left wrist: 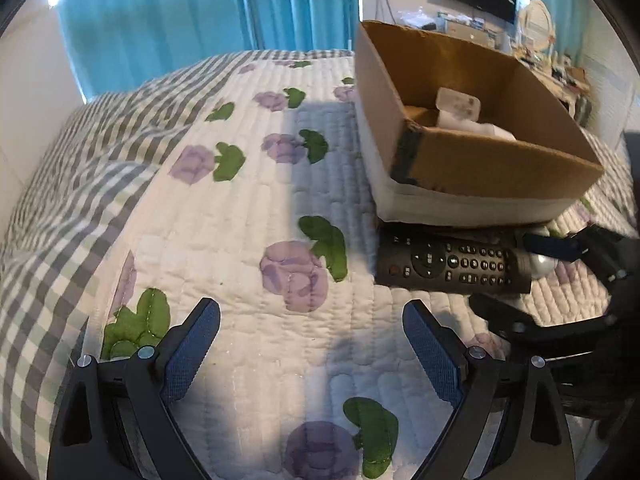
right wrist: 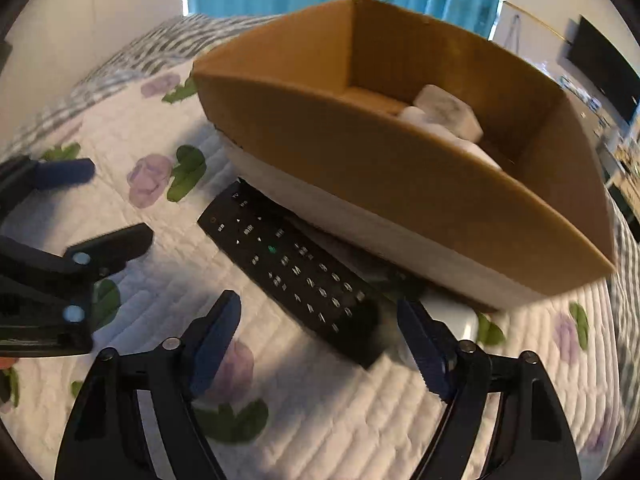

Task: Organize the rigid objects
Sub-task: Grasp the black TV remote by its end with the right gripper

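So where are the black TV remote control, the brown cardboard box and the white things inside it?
Black TV remote control (right wrist: 296, 270): right wrist view, middle of its keypad.
Brown cardboard box (right wrist: 360, 184): right wrist view, near outer wall.
White things in the box (right wrist: 446, 114): right wrist view, top of the uppermost piece.

Each hand-held gripper (left wrist: 312, 344) (right wrist: 320, 340) has black curved arms, silver screws and textured dark-blue finger pads (left wrist: 192, 348).

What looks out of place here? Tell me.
The cardboard box sits tilted, its near edge propped on the black remote and a white object wedged beneath it. Dark tape patches one corner. Both grippers are open.
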The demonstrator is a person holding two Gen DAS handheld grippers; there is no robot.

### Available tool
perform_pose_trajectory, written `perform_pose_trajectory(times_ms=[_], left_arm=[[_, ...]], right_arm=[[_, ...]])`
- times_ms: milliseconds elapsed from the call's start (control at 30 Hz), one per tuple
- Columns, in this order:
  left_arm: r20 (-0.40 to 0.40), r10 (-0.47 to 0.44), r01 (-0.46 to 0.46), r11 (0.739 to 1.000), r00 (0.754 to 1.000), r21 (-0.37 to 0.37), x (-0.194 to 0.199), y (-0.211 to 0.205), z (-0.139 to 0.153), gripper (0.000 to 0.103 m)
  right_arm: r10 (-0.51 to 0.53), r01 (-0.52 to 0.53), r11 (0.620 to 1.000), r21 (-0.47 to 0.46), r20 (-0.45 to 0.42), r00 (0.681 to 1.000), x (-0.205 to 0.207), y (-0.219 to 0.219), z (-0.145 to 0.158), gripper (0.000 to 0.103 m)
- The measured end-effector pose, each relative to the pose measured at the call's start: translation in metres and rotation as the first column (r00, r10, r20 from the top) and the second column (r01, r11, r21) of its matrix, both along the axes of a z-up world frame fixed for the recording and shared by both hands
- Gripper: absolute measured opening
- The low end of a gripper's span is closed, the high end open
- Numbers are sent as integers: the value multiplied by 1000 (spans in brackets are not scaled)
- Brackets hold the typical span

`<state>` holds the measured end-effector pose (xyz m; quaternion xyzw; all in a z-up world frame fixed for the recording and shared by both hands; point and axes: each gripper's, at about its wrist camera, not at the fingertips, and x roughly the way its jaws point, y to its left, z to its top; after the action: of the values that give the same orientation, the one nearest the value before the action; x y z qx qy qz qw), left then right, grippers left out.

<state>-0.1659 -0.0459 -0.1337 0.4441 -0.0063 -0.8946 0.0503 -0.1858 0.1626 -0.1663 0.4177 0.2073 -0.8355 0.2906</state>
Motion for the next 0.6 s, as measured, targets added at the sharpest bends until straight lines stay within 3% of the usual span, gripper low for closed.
perform_pose_trajectory(times_ms=[67, 400, 533, 600], left_arm=[[-8, 4, -4, 1000, 1000, 13, 1, -2, 1, 94], [-3, 10, -10, 1000, 1000, 6, 0, -2, -1, 94], [-9, 9, -9, 1000, 1000, 14, 0, -3, -1, 94], [-12, 9, -9, 1000, 1000, 19, 1, -3, 0, 94]], right_arm=[[13, -13, 999, 42, 1, 1000, -3, -10, -9, 68], [85, -77, 988, 131, -52, 995, -7, -37, -32, 64], [61, -60, 995, 81, -2, 998, -5, -28, -30, 40], [42, -45, 997, 63, 36, 998, 3, -20, -27, 34]])
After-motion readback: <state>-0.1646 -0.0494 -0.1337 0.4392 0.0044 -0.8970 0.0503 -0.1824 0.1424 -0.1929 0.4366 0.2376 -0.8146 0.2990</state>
